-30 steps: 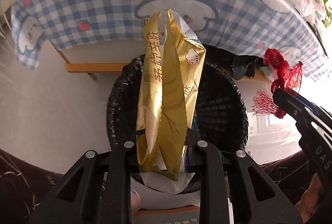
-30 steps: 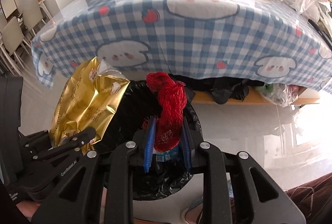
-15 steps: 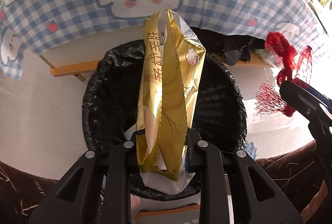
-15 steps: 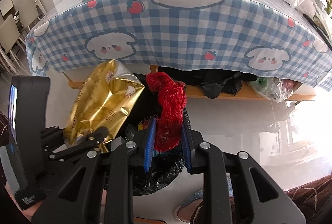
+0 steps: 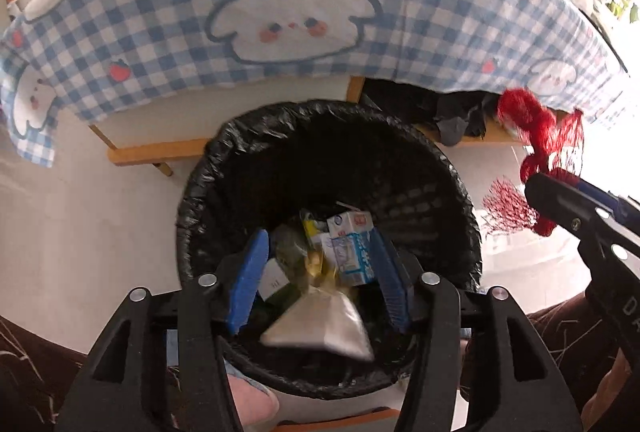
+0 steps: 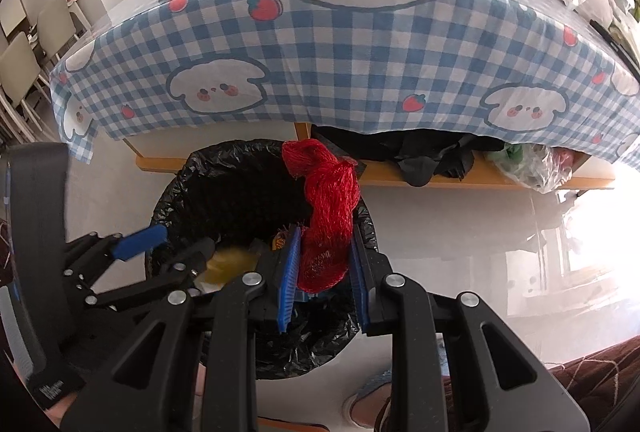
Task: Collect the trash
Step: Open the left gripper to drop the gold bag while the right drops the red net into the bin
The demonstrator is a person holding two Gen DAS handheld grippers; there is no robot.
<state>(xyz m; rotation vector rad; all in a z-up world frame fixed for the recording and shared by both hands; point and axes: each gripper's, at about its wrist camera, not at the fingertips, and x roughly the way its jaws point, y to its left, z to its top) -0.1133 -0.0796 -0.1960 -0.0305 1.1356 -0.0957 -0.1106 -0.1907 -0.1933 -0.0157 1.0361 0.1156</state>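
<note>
Left gripper [image 5: 316, 272] hangs over the black-lined trash bin [image 5: 248, 151], jaws opening and pressing on nothing; the gold wrapper [image 5: 320, 324], blurred, lies loose between and below the pads inside the bin, toward six o'clock. Right gripper [image 6: 324, 272] is clamped tight on the red mesh net [image 6: 326, 224], which stands up above the bin's rim at three o'clock. The checked tablecloth [image 6: 360, 31] fills twelve o'clock.

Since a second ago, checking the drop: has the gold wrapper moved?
Yes. The gold wrapper has left the left gripper and dropped inside the black bin.
</note>
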